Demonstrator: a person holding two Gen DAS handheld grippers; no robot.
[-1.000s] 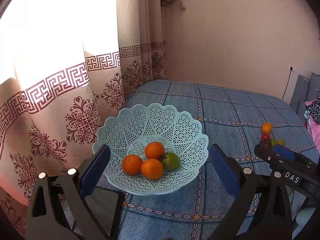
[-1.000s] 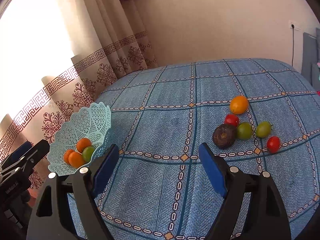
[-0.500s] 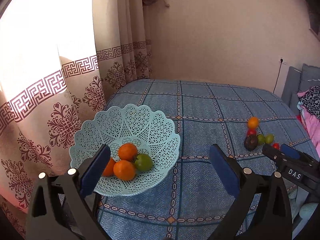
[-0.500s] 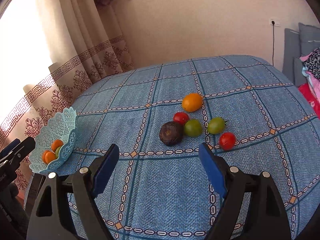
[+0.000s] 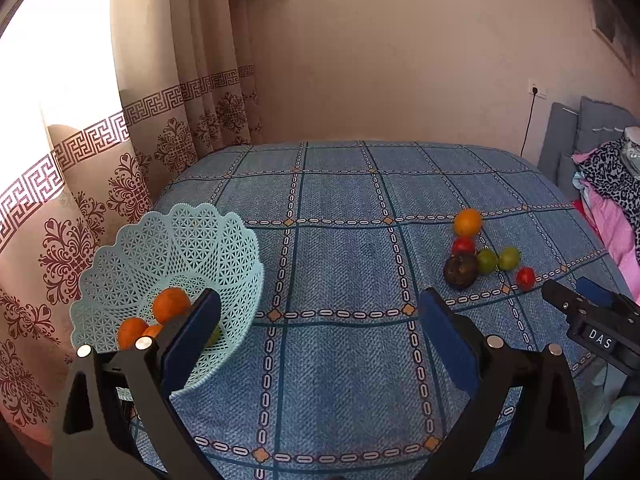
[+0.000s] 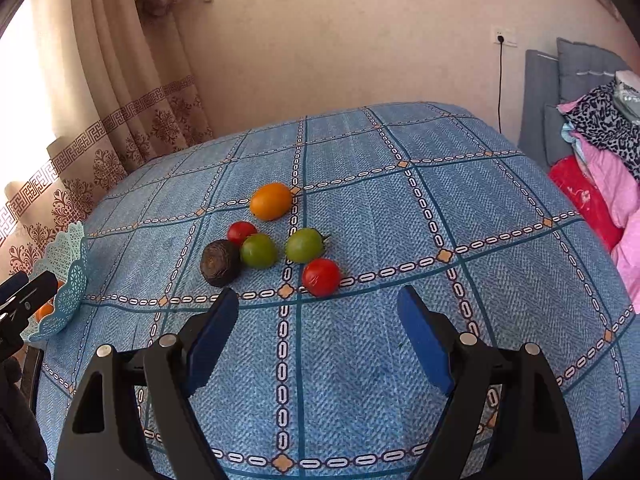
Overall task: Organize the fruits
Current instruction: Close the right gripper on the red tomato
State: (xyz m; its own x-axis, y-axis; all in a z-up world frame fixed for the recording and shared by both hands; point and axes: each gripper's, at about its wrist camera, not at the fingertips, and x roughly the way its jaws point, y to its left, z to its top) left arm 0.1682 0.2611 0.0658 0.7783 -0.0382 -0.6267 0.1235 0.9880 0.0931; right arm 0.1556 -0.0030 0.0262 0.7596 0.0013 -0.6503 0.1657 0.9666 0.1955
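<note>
A pale turquoise lattice basket (image 5: 132, 256) (image 6: 74, 280) stands at the bed's left edge with oranges (image 5: 171, 304) and a mostly hidden green fruit inside. Loose fruit lies in a cluster on the blue checked bedspread (image 5: 340, 272): an orange fruit (image 6: 271, 201), two red tomatoes (image 6: 321, 276) (image 6: 240, 232), two green ones (image 6: 259, 250) (image 6: 304, 245) and a dark brown fruit (image 6: 219, 263). My right gripper (image 6: 318, 332) is open, just short of the nearest red tomato. My left gripper (image 5: 320, 332) is open beside the basket, holding nothing.
Patterned curtains (image 5: 100, 168) hang left of the bed by a bright window. A grey headboard (image 6: 540, 108) and a pile of pink and leopard-print bedding (image 6: 604, 148) lie to the right. A black cable runs to a wall socket (image 6: 503, 38).
Both grippers swung right, away from the basket. The fruit cluster has come closer to the right gripper and sits nearer the centre of its view. Both stay open.
</note>
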